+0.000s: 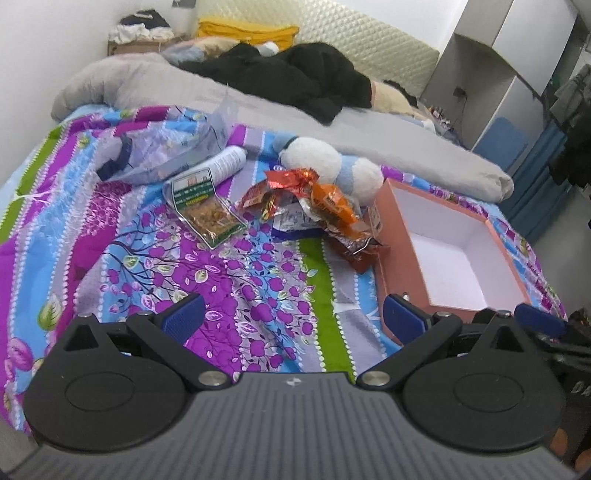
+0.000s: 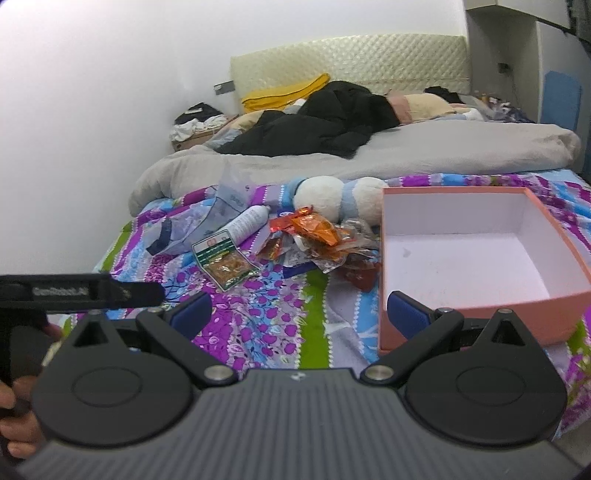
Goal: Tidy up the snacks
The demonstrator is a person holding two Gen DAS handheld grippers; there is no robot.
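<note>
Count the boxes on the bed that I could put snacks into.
1. The pink box sits open and empty on the floral bedspread, right of the snack pile. No other box appears on the bed, though clutter could hide one.

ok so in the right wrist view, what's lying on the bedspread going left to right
clear plastic bag → green-labelled snack packet → pile of orange and red snack wrappers → open pink box

a white and blue plush toy [image 1: 325,162] lies mid-frame on the flowered bedspread [image 1: 229,288]; beyond it, a grey duvet [image 1: 266,107], black clothing [image 1: 295,74], and a yellow blanket [image 1: 247,31] at the top.
</note>
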